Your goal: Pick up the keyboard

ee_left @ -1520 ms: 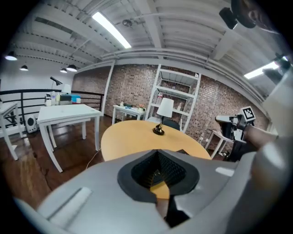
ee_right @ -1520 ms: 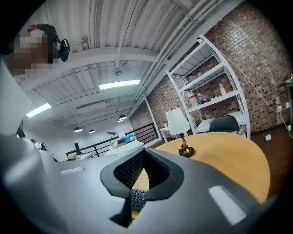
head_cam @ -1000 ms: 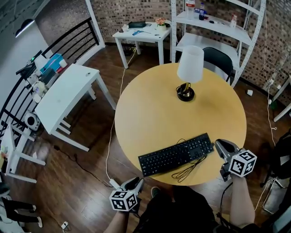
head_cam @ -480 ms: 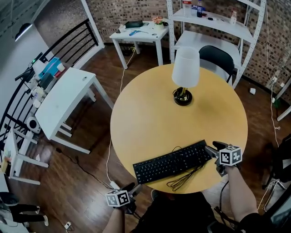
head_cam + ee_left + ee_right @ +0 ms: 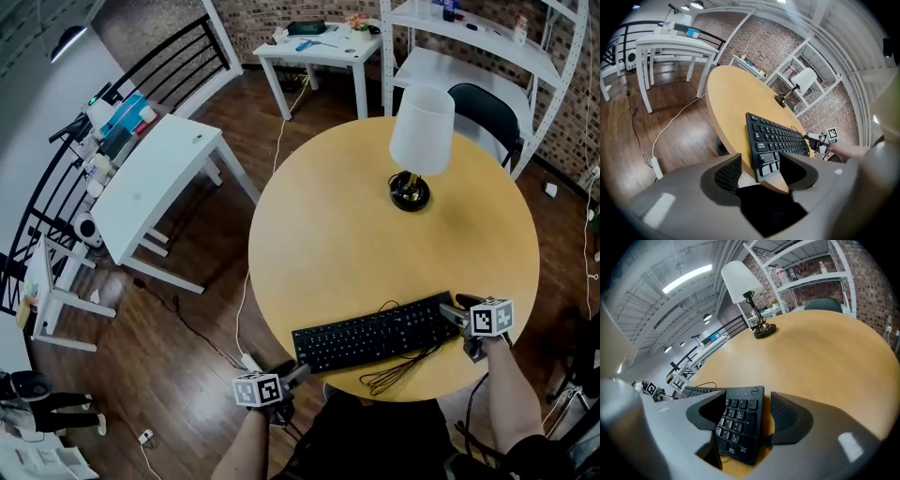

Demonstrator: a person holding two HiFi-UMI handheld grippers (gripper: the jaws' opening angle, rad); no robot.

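Note:
A black keyboard (image 5: 375, 335) lies across the near edge of the round wooden table (image 5: 356, 234). My left gripper (image 5: 298, 375) is at the table's edge by the keyboard's left end. In the left gripper view the keyboard (image 5: 776, 138) has its end between the jaws of the left gripper (image 5: 759, 158), which are opening with gaps on both sides. My right gripper (image 5: 452, 316) is at the keyboard's right end. In the right gripper view the number-pad end of the keyboard (image 5: 740, 420) sits between the opening jaws of the right gripper (image 5: 747, 396), not pinched.
The keyboard's black cable (image 5: 398, 370) lies looped in front of it near the table's edge. A white-shaded lamp (image 5: 420, 141) stands at the far side of the table. A white desk (image 5: 150, 187) is at the left, and a shelf unit (image 5: 487, 56) with a chair (image 5: 487, 108) stands behind.
Both grippers have come down to the keyboard's two ends and their jaws have spread apart. The keyboard has stayed where it was on the table.

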